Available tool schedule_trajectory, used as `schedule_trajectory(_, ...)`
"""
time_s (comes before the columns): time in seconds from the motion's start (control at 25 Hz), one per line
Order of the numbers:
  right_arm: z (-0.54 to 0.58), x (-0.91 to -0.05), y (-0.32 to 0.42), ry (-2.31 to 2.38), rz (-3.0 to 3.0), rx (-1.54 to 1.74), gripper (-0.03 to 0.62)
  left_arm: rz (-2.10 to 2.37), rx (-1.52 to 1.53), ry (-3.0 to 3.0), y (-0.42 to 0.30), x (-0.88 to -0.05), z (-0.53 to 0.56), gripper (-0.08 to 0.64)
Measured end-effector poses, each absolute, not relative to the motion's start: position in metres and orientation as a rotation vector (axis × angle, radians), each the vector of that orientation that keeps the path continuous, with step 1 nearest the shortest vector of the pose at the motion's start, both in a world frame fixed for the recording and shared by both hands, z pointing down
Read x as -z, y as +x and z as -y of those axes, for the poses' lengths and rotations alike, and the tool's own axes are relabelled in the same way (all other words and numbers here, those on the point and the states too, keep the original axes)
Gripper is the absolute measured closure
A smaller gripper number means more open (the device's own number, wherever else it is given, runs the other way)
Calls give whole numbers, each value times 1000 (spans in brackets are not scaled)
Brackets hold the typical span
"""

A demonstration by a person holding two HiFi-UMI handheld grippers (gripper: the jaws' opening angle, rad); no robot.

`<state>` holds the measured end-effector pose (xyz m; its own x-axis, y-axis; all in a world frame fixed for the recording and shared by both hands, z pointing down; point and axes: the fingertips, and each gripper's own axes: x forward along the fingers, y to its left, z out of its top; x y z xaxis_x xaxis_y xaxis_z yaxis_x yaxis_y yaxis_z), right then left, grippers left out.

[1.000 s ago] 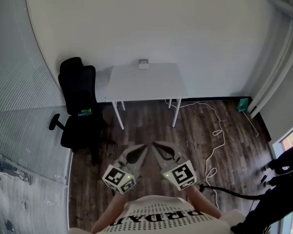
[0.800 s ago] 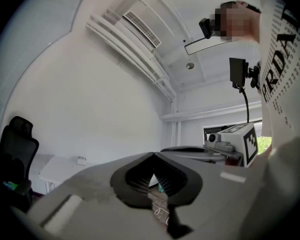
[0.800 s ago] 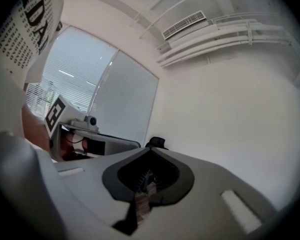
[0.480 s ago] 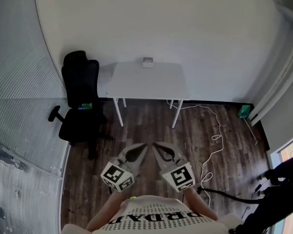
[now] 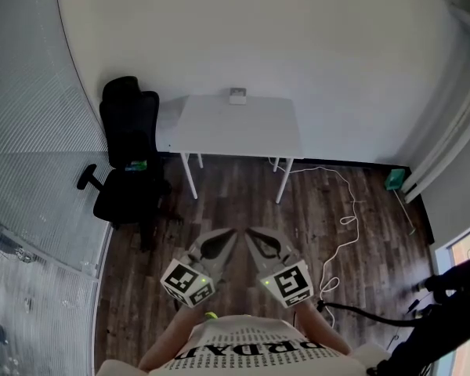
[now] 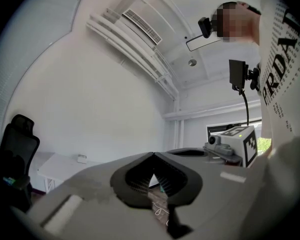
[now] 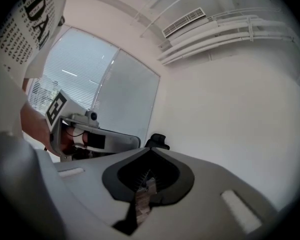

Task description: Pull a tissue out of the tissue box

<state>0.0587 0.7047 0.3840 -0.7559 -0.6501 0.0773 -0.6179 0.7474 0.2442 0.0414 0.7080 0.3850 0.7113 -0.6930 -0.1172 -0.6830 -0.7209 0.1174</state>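
Note:
A small white tissue box (image 5: 236,95) sits at the far edge of a white table (image 5: 235,131) against the wall, well ahead of me. The same box (image 6: 81,158) shows tiny in the left gripper view. Both grippers hang close to my body over the wooden floor, far short of the table. My left gripper (image 5: 232,233) is shut with nothing in it, its tips meeting in its own view (image 6: 153,154). My right gripper (image 5: 249,232) is also shut and empty (image 7: 150,149). The two point toward each other, tips almost together.
A black office chair (image 5: 129,163) stands left of the table. A white cable (image 5: 346,218) trails across the wooden floor at the right, with dark gear (image 5: 454,288) at the far right. A glass partition with blinds (image 5: 31,171) runs along the left.
The head view has shifted slightly, so the table and chair sit a little differently in frame. Both grippers stay shut near my body.

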Motion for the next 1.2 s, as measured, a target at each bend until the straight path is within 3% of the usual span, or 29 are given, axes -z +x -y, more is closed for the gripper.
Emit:
schedule_trajectory(0.72, -689, -402, 95, 1001, 2800, 218, 584, 1193, 211, 2801, 67, -397, -697, 568)
schedule_trajectory(1.2, -648, -409, 75, 1024, 2770, 179, 584, 1179, 241, 2791, 46, -397, -650, 568)
